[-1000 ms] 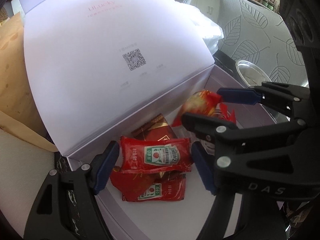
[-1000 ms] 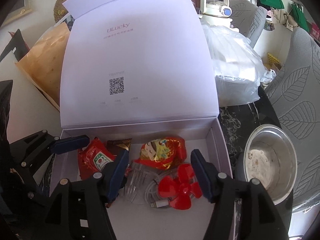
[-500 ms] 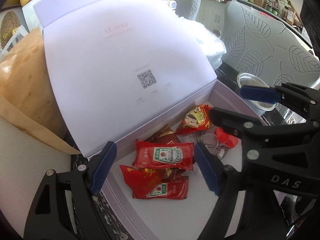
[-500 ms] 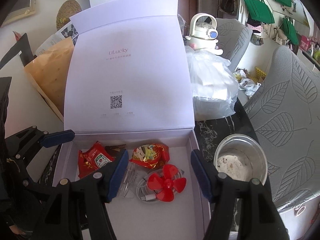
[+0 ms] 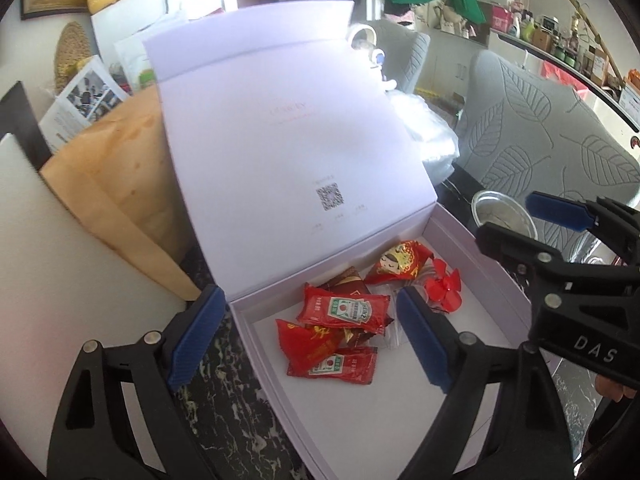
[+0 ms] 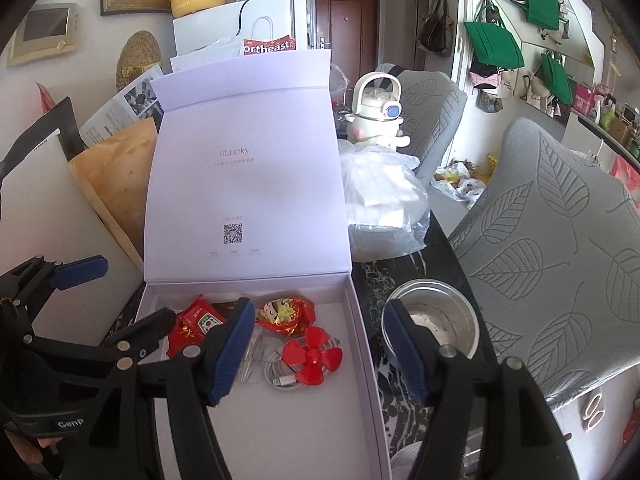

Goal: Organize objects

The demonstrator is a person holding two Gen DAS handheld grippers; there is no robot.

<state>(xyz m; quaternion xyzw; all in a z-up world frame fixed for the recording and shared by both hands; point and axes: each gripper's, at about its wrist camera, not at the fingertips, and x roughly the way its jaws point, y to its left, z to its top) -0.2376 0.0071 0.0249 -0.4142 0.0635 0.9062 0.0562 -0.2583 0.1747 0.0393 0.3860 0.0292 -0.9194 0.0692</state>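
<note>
One open white box (image 5: 472, 412) with one raised lid (image 6: 244, 184). Inside it: two Heinz ketchup packets (image 5: 346, 312) (image 5: 338, 366), one plain red packet (image 5: 306, 340), one dark brown packet (image 5: 348, 283), one red cartoon-face snack pouch (image 5: 400, 266), one red fan (image 6: 312, 356), one white cable (image 6: 280, 380), some clear plastic bits, count unclear. Beside the box on the table: one metal bowl (image 6: 434, 316), one brown paper bag (image 5: 116, 192), one clear plastic bag (image 6: 384, 208). Two claws: left claw (image 5: 308, 336), right claw (image 6: 320, 352).

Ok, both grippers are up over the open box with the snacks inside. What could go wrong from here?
The tall pale lilac box lid stands upright behind the tray; a gripper bumping it could swing it shut or shove the box. The steel bowl sits close beside the box's right wall, right by the open right gripper, so it could get knocked. The red plastic fan lies on a white cable, which may drag along.
</note>
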